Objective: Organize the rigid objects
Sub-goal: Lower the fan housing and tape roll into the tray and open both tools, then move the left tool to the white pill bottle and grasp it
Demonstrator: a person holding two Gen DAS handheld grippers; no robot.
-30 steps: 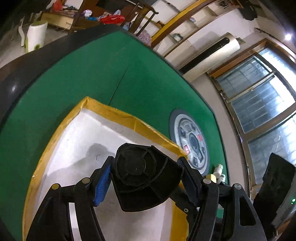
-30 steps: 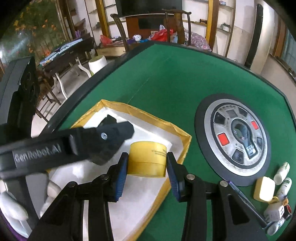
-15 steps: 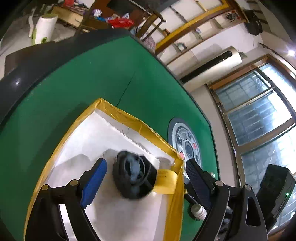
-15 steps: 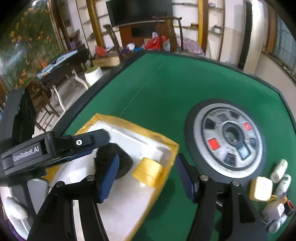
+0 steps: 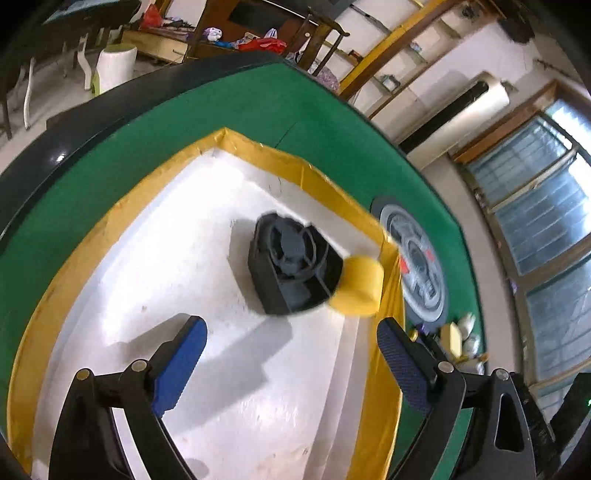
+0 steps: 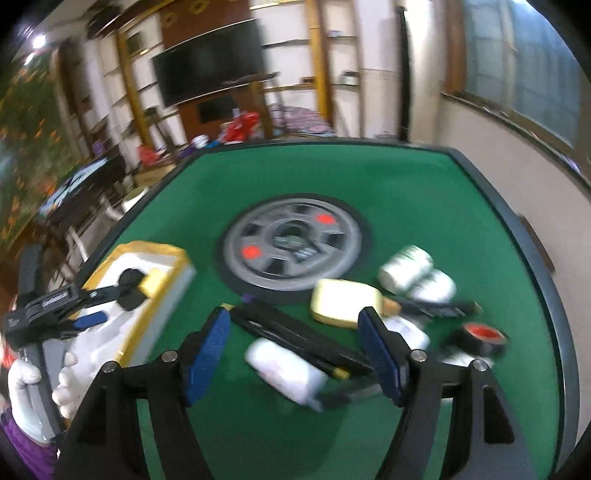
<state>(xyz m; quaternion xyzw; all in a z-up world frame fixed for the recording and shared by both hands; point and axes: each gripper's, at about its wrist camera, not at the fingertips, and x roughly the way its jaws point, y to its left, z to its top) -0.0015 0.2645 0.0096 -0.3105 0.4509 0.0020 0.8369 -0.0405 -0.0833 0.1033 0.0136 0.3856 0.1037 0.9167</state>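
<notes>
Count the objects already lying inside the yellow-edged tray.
2: a black fan-like part near the tray's middle, and a yellow roll touching it beside the rim. The grippers hide the near end.

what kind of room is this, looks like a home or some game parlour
Most likely a home living room. The work surface is a green felt mahjong table with a round control panel in its middle; behind it hang a wall television and shelves, with wooden chairs and clutter nearby.
</notes>
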